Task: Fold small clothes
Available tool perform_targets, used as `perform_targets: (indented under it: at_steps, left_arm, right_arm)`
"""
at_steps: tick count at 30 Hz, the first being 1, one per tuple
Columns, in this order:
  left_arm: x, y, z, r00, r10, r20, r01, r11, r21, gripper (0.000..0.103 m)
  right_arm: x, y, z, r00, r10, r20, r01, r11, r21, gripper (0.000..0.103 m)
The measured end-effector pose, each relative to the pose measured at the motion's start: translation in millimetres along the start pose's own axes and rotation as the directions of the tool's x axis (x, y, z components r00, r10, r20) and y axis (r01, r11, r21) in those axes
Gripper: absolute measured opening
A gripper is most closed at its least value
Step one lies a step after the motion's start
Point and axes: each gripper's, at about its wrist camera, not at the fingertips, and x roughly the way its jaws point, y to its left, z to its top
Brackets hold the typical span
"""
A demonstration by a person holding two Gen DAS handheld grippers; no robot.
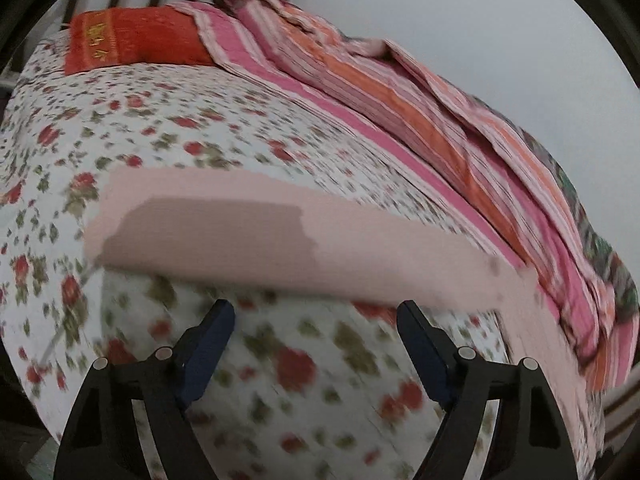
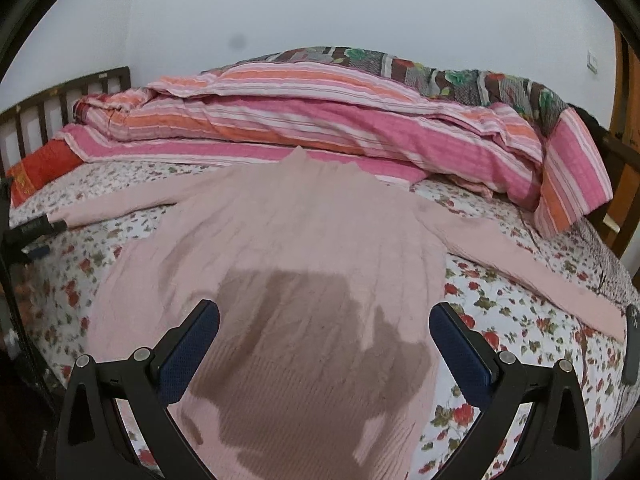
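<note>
Right wrist view, bed (image 2: 500,304): floral sheet, slatted headboard (image 2: 60,100) at the left end, wall along the far side.

Quilt (image 2: 320,128): striped pink and orange, heaped along the far edge of the bed, with a darker floral cover behind it.

Sweater (image 2: 288,232): pale pink ribbed knit, spread flat across the middle of the bed, collar toward the quilt, hem toward the near edge. Body axis runs from near edge to far edge; the two sleeves stretch outward, one toward the headboard end, one toward the foot end. Not yet folded, by the look of it.

Right gripper (image 2: 324,348): jaws wide apart and empty, hanging over the lower body of the sweater, which lies straight ahead and below. A shadow falls on the knit between the jaws. Whether the pads touch the cloth cannot be told.

Left gripper (image 1: 316,344): jaws apart, nothing between them. In the blurred left wrist view the sleeve (image 1: 320,248) lies crosswise just beyond the tips, long axis across the jaw line. This gripper is judged the nearer one to that sleeve, so folding it inward would likely fall to the left hand.

Pillow (image 1: 132,38): red, at the headboard end, gold characters on a band, too blurred to read.

Dark object (image 2: 632,344): at the foot-end edge, unidentified. No brand or label is legible.
</note>
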Motion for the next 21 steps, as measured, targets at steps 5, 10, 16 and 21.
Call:
perform_targets:
  at_steps: [5, 10, 16, 21]
  left_arm:
    - [12.1, 21.4, 22.1, 0.997, 0.068, 0.047, -0.065, 0.996, -0.057, 0.073]
    - [22.0, 26.0, 39.2, 0.985, 0.154, 0.075, -0.152, 0.988, -0.026, 0.032]
    - [16.5, 1.4, 52.9, 0.977, 0.173, 0.122, -0.178, 0.984, 0.027, 0.007]
    - [6.8, -58.8, 61.2, 0.979, 0.113, 0.17, -0.135, 0.983, 0.126, 0.007]
  right_arm:
    - [17.5, -6.2, -6.5, 0.998, 0.056, -0.028, -0.055, 0.998, 0.033, 0.103]
    - [38.3, -15.9, -10.6, 0.996, 0.066, -0.054, -0.062, 0.996, 0.068, 0.103]
    - [55.4, -40.2, -11.6, 0.992, 0.107, -0.073, -0.095, 0.983, 0.157, 0.102]
    - [57.3, -64.2, -9.7, 0.993, 0.103, -0.057, -0.09, 0.976, 0.196, 0.101]
